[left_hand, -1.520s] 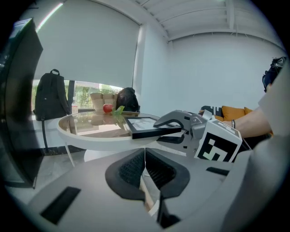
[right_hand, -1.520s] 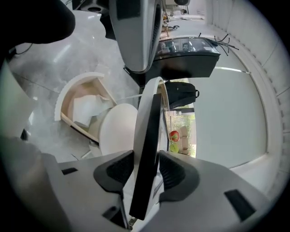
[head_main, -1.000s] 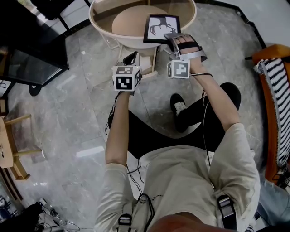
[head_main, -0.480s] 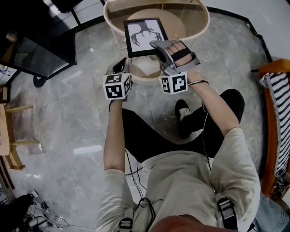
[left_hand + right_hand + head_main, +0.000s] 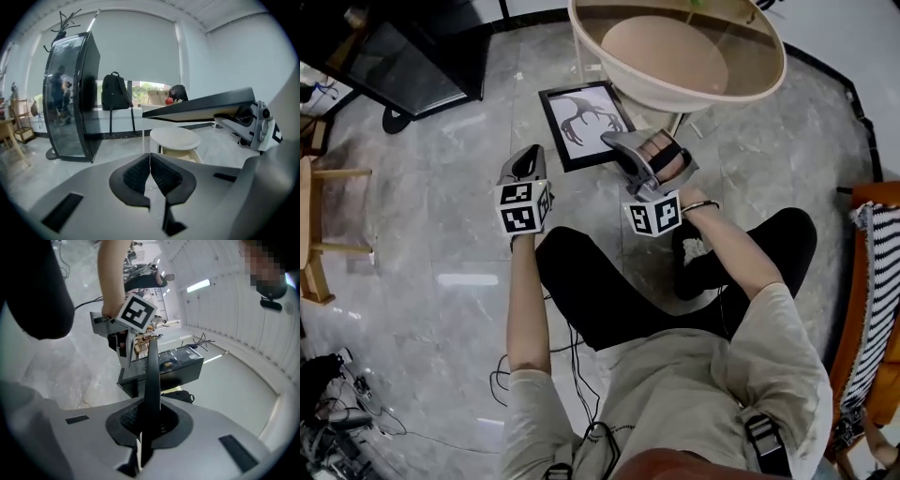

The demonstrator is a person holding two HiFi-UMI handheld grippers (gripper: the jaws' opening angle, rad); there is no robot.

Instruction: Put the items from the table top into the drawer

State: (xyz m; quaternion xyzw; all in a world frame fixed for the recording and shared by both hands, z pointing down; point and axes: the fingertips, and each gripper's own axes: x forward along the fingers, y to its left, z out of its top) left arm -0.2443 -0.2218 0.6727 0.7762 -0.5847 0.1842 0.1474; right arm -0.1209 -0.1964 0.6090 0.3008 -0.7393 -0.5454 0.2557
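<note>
A black-framed antler picture point(image 5: 584, 125) hangs over the grey floor, left of the round table point(image 5: 769, 75). My right gripper point(image 5: 617, 142) is shut on its near right edge; the right gripper view shows the frame point(image 5: 151, 366) edge-on, clamped between the pads. My left gripper point(image 5: 528, 156) is shut and holds nothing, a little left of the frame and apart from it. In the left gripper view its pads point(image 5: 161, 174) meet, the frame point(image 5: 201, 105) floats at the right, and a small round table with an open drawer point(image 5: 180, 152) stands ahead.
A black glass cabinet point(image 5: 412, 56) stands at the upper left, a wooden stool point(image 5: 319, 234) at the left edge, and a striped chair point(image 5: 872, 309) at the right. Cables point(image 5: 337, 412) lie on the floor. The person's legs point(image 5: 609, 291) are below the grippers.
Both grippers have moved away from the round table, down and to the left. The picture went along in the right gripper, from over the table top to over the floor.
</note>
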